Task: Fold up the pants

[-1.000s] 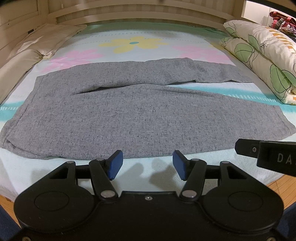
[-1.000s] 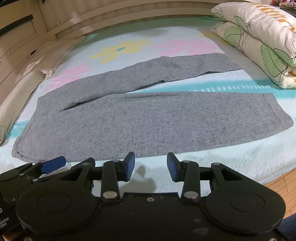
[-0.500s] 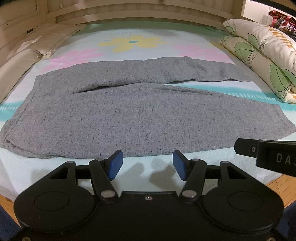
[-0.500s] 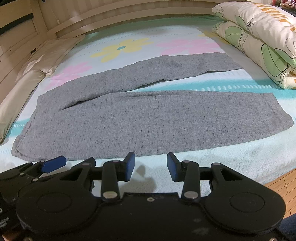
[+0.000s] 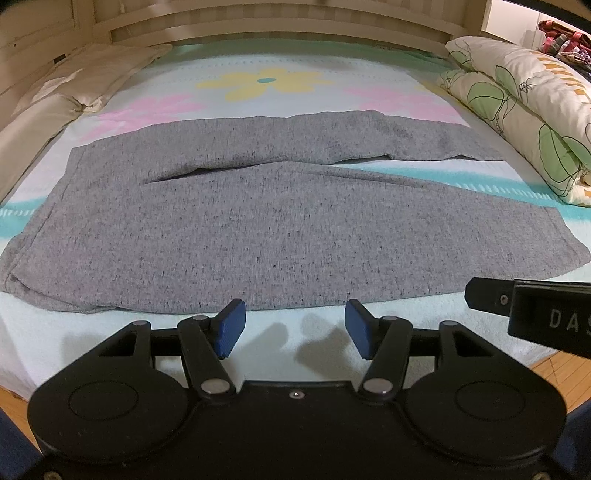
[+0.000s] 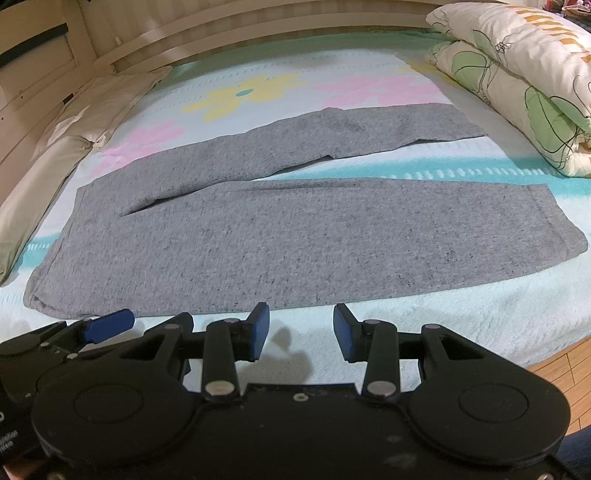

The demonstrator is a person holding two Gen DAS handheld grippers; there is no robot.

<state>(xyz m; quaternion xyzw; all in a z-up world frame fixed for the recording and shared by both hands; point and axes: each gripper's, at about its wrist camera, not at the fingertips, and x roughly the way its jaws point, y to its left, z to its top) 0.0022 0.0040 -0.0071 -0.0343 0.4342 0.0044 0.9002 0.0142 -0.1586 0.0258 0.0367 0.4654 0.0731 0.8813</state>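
Grey pants (image 5: 258,229) lie flat on the bed, waistband at the left, both legs running right, the far leg angled away. They also show in the right wrist view (image 6: 280,243). My left gripper (image 5: 294,328) is open and empty, just short of the near edge of the pants. My right gripper (image 6: 300,332) is open and empty, also just short of that edge. The left gripper's blue fingertip (image 6: 107,325) shows at the lower left of the right wrist view.
The bed has a pale floral sheet (image 5: 266,81). Beige pillows (image 5: 66,92) lie at the far left. A folded leaf-print quilt (image 5: 524,110) is stacked at the right. A wooden headboard (image 6: 258,22) runs along the back. Wood floor (image 6: 561,365) shows at the lower right.
Both grippers have moved slightly closer to the bed; the pants look a bit larger. The pants have not moved. Both grippers stayed open.
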